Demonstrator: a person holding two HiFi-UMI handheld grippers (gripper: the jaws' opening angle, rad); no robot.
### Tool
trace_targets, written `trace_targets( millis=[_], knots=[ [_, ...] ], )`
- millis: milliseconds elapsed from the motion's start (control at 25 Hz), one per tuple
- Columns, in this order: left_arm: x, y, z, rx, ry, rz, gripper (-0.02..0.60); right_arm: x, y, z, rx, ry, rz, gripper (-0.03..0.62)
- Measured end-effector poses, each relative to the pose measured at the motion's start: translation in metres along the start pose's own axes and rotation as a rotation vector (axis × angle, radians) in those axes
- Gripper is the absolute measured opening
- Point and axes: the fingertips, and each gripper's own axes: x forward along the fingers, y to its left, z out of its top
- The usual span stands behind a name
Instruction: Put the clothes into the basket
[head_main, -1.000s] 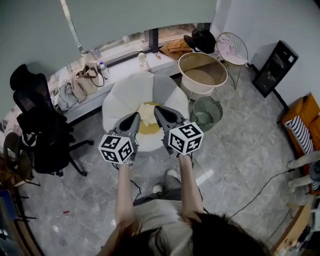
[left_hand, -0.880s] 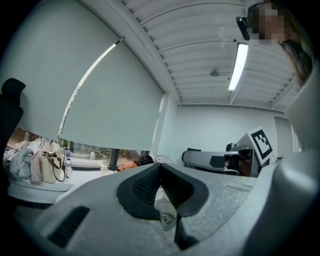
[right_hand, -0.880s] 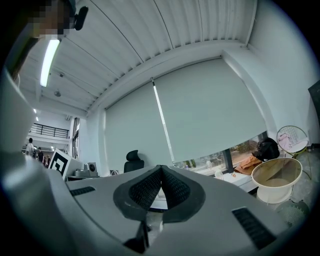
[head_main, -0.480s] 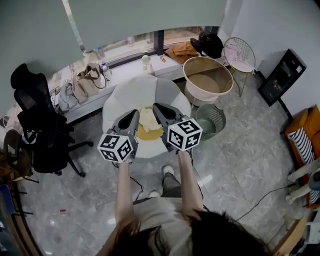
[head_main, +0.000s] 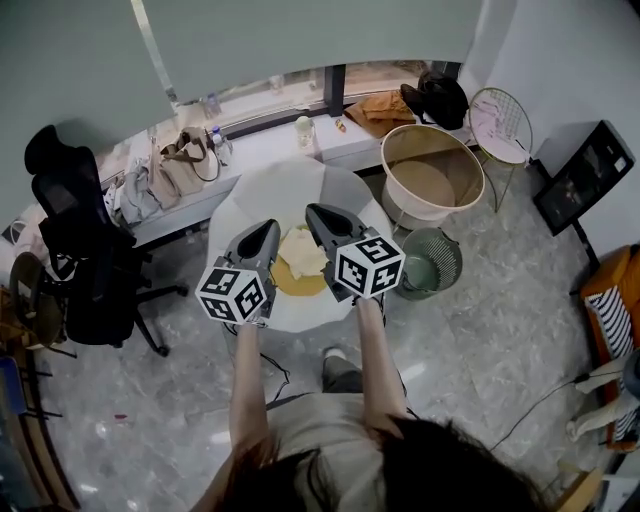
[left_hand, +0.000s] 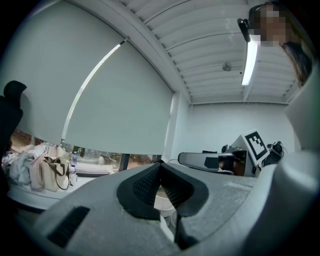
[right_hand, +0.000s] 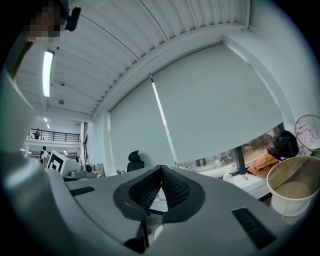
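A cream cloth (head_main: 300, 250) lies on a yellow cloth (head_main: 298, 281) on a round white seat (head_main: 270, 190) straight ahead. The big beige basket (head_main: 432, 185) stands on the floor to the seat's right and also shows in the right gripper view as the basket (right_hand: 295, 192). My left gripper (head_main: 270, 227) and right gripper (head_main: 312, 210) are held level side by side over the seat's near part, with the clothes between them and lower. The left gripper (left_hand: 160, 164) and the right gripper (right_hand: 161, 167) are both shut, pads meeting at the tips with nothing in them.
A green wire bin (head_main: 432, 265) stands in front of the basket. A black office chair (head_main: 75, 250) is at the left. Bags (head_main: 175, 165) and bottles crowd the window ledge; an orange cloth (head_main: 385, 105) and black bag (head_main: 440, 95) lie further right. A wire side table (head_main: 500, 115) stands beyond.
Both grippers, still shut, have come forward together with the person towards the seat. The seat and clothes now sit closer under the jaw tips; the basket has shifted right in view.
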Motion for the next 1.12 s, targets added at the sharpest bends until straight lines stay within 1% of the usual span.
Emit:
trace_targets(
  millis=[200, 360, 720, 840, 960, 1120],
  knots=[
    [0.026, 0.016, 0.001, 0.0, 0.02, 0.041, 0.011, 0.023, -0.024, 0.0, 0.019, 0.022, 0.029, 0.009],
    [0.041, 0.027, -0.003, -0.023, 0.025, 0.074, 0.011, 0.037, -0.038, -0.001, 0.025, 0.046, 0.056, 0.009],
    [0.068, 0.031, -0.011, -0.053, 0.046, 0.126, 0.011, 0.046, -0.074, -0.004, 0.049, 0.096, 0.082, 0.009],
    [0.069, 0.03, -0.015, -0.058, 0.063, 0.141, 0.011, 0.047, -0.077, -0.006, 0.072, 0.099, 0.085, 0.009],
    [0.07, 0.028, -0.018, -0.05, 0.087, 0.139, 0.011, 0.051, -0.076, -0.011, 0.089, 0.101, 0.091, 0.009],
    [0.069, 0.029, -0.021, -0.048, 0.107, 0.139, 0.011, 0.057, -0.07, -0.014, 0.088, 0.102, 0.113, 0.009]
  ],
)
